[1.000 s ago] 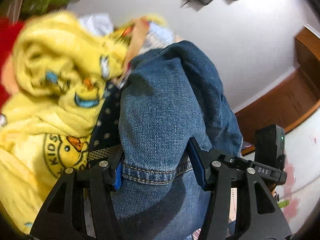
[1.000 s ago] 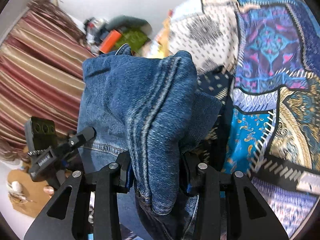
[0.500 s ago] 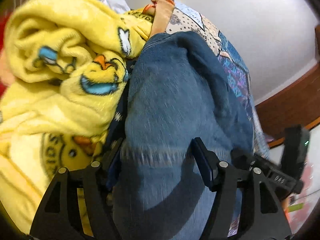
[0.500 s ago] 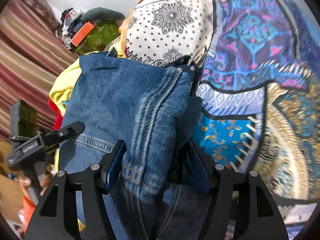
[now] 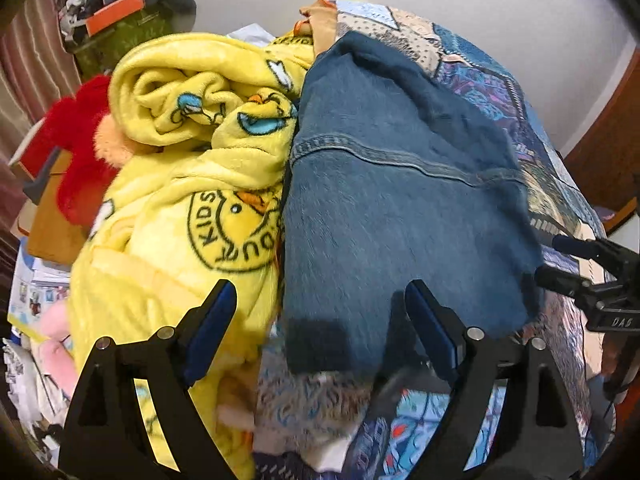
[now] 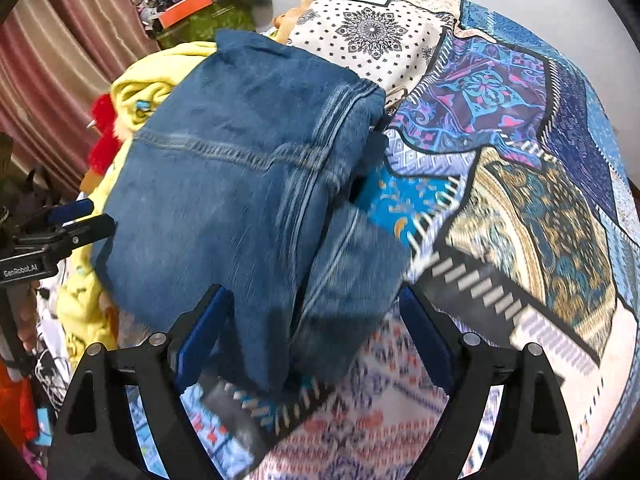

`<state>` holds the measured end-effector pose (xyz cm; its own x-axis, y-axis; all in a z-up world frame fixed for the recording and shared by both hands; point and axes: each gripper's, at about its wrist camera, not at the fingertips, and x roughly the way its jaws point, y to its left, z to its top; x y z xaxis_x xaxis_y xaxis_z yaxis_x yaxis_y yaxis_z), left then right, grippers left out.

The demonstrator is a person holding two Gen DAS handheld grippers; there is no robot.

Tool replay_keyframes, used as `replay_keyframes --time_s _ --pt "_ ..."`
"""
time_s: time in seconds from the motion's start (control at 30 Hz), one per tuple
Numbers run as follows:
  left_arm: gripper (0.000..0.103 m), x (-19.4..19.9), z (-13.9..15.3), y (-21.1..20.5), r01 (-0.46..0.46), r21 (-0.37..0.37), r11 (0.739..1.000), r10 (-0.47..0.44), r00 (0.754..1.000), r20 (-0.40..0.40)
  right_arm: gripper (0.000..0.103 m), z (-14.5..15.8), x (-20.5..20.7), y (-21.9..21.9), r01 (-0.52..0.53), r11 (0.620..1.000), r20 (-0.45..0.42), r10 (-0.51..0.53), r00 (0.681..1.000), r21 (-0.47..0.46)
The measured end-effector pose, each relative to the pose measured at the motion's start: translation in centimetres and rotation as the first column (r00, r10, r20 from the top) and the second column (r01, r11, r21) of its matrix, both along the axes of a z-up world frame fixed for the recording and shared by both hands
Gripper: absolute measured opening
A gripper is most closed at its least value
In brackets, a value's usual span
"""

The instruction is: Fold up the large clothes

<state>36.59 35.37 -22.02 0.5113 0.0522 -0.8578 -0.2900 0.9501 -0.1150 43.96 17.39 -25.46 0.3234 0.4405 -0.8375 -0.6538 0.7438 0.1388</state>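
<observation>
Folded blue jeans [image 5: 392,208] lie on the patterned patchwork bedspread [image 6: 520,208], next to a yellow fleece blanket [image 5: 180,200]. My left gripper [image 5: 320,320] is open, its blue-padded jaws spread wide just short of the jeans' near edge. My right gripper [image 6: 312,320] is open too, its jaws either side of the jeans' [image 6: 248,184] near end without gripping. The right gripper also shows at the right edge of the left wrist view [image 5: 600,280], and the left gripper at the left edge of the right wrist view [image 6: 52,232].
A yellow duck-print blanket [image 6: 136,92] and a red plush toy [image 5: 76,148] are heaped left of the jeans. Boxes, an orange box [image 6: 184,8] and clutter stand at the back left by a striped curtain [image 6: 60,52]. White wall behind.
Both grippers held the jeans lifted, lowered them onto the bed, then opened and let go. The jeans now lie flat and both grippers have drawn back slightly.
</observation>
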Motion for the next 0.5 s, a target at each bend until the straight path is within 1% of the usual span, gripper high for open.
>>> replay_keyframes --time_s 0.07,0.1,0.23,0.3,0.33,0.43,0.5 --pt "0.086 -1.1 1.6 -0.8 0.0 0.01 1.0 0.0 0.999 0.032 0.085 1.1 -0.9 -0.6 0.005 1.0 0.016 -0.005 1.0 0.027" --pt "0.086 -1.5 2.5 -1.2 0.002 0.012 1.0 -0.002 0.999 0.049 0.085 2.3 -1.6 -1.3 0.008 0.999 0.032 -0.01 0.999 0.053" --pt "0.086 -4.0 7.5 -3.3 0.011 0.039 0.999 -0.017 0.987 0.162 0.085 6.3 -4.1 -3.1 0.013 0.99 0.093 -0.026 0.995 0.137" --pt "0.086 -6.0 10.9 -4.8 0.015 0.069 0.998 -0.031 0.969 0.245 0.085 9.2 -5.9 -4.5 0.015 0.98 0.139 -0.044 0.989 0.2" --pt "0.086 -6.8 12.4 -5.4 0.017 0.08 0.997 -0.039 0.959 0.28 0.085 10.1 -6.5 -4.8 0.012 0.976 0.154 -0.047 0.987 0.219" --pt "0.086 -9.5 16.0 -7.2 0.017 0.105 0.994 -0.055 0.924 0.378 0.085 14.2 -9.8 -6.4 -0.017 0.954 0.234 -0.057 0.971 0.3" --pt "0.086 -11.9 18.6 -8.7 0.008 0.128 0.992 -0.066 0.885 0.461 0.085 16.3 -11.8 -7.4 -0.041 0.939 0.287 -0.062 0.956 0.341"
